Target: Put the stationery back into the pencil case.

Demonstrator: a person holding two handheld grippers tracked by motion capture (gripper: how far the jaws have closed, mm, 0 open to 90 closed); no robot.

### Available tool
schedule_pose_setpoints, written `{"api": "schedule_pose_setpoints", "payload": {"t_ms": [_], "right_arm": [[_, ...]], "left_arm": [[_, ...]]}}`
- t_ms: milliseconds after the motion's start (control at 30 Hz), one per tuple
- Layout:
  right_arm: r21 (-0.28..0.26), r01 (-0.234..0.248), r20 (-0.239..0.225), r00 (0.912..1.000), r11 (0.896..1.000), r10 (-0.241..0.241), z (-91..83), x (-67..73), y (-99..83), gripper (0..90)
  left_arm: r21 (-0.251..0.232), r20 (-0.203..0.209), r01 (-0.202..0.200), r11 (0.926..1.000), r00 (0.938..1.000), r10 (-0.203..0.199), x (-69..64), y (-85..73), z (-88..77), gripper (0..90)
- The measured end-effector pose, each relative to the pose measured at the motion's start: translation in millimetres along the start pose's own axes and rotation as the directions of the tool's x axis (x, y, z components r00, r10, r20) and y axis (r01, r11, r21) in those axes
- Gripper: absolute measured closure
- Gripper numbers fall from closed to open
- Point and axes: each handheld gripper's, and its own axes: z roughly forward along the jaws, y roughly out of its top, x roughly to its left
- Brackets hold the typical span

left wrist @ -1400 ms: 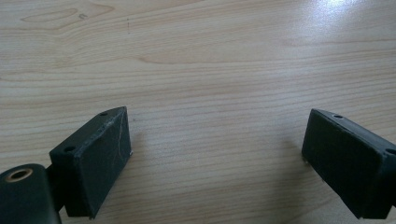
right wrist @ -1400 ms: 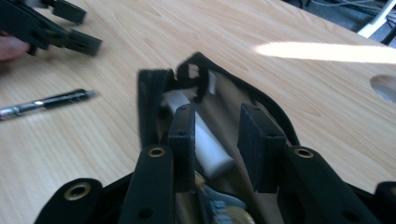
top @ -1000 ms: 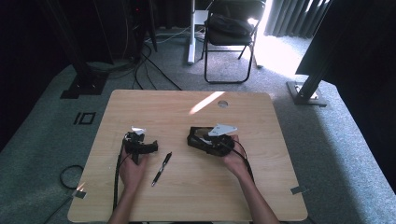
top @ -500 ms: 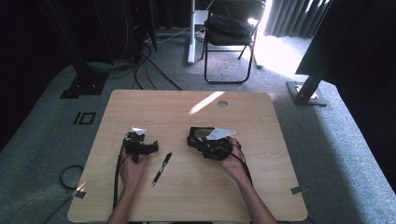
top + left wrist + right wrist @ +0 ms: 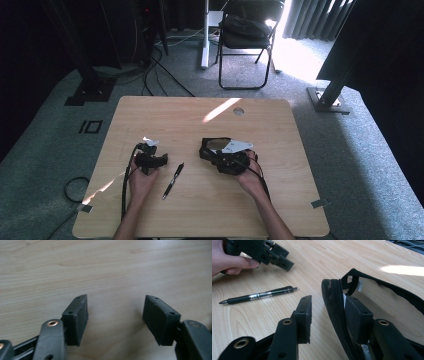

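A black zipped pouch (image 5: 207, 150) lies open at mid-table, its rim (image 5: 334, 302) standing up. My right gripper (image 5: 329, 306) straddles that rim: one jaw is inside the pouch, the other stands outside with a gap to the fabric. Its jaws have just been opening, with the rim between them. A black pen (image 5: 172, 181) (image 5: 259, 296) lies between the two hands. My left gripper (image 5: 161, 160) (image 5: 116, 312) is open over bare wood, nothing between its pads. It also appears in the right gripper view as the left gripper (image 5: 283, 260), held by a hand (image 5: 229, 263).
The wooden table (image 5: 200, 215) has a cable hole (image 5: 238, 111) near its far edge and a sunlit streak beside it. A black chair (image 5: 247, 30) and floor cables (image 5: 160, 70) stand beyond the table.
The right hand has turned slightly with the pouch under it. The left hand and the pen have not moved.
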Motion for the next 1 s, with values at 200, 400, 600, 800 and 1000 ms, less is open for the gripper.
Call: {"api": "schedule_pose_setpoints", "payload": {"t_ms": [200,400,600,800,1000], "right_arm": [[-0.018,0.0,0.004,1.0,1.0,0.0,-4.0,1.4,0.6,57.8],[-0.053,0.006,0.013,0.9999,0.999,-0.005,-14.2,2.3,5.7,57.5],[-0.06,0.027,0.006,0.9996,0.998,-0.027,-21.1,7.8,5.8,56.8],[-0.061,0.032,0.0,0.9995,0.998,-0.032,-23.6,9.8,5.6,56.4],[-0.061,0.038,-0.004,0.9993,0.997,-0.038,-22.4,11.5,5.5,55.6]], "left_arm": [[0.029,0.027,-0.032,0.9991,0.9992,0.031,-4.1,-4.1,-6.5,39.5],[0.048,0.054,-0.065,0.9967,0.9966,0.063,-10.8,-8.8,-13.0,40.9],[0.062,0.084,-0.099,0.9932,0.9921,0.093,-17.9,-16.4,-21.1,41.3],[0.073,0.092,-0.156,0.9851,0.9846,0.149,-25.6,-24.9,-27.8,28.8],[0.086,0.154,-0.202,0.9757,0.9703,0.187,-34.4,-25.9,-25.9,17.2]]}}
